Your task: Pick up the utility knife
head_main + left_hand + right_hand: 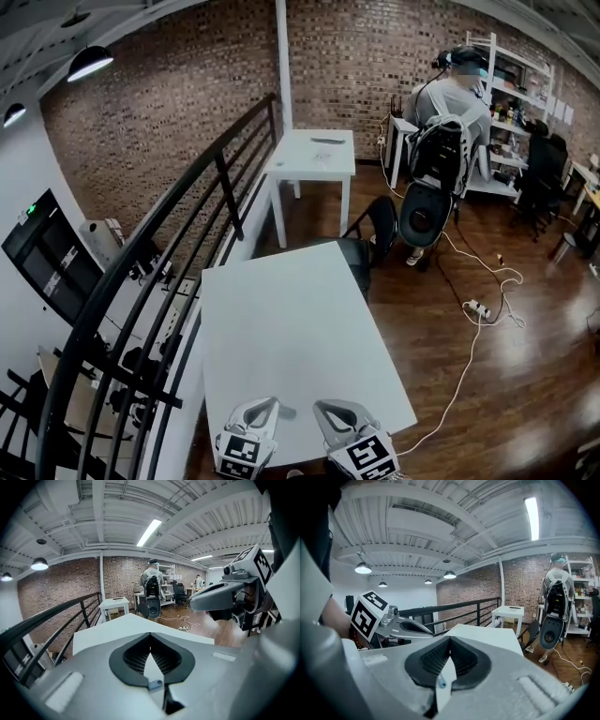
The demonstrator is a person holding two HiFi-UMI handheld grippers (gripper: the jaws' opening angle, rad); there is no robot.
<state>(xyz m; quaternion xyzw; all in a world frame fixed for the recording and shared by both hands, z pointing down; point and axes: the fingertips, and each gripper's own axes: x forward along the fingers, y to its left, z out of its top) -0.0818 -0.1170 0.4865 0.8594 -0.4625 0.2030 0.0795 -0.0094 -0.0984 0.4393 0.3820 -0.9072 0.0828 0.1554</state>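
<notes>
The left hand-held gripper (pixel 150 634) and the right hand-held gripper (pixel 450 638) both have their jaws closed tip to tip on nothing, side by side over the near edge of the white table (pixel 291 328). Each gripper view catches the other gripper off to one side, while the head view shows both only from above. Only the head view looks down onto the small table (pixel 314 161) farther off, where a thin dark thing (pixel 326 141) lies, too small to tell whether it is the utility knife.
</notes>
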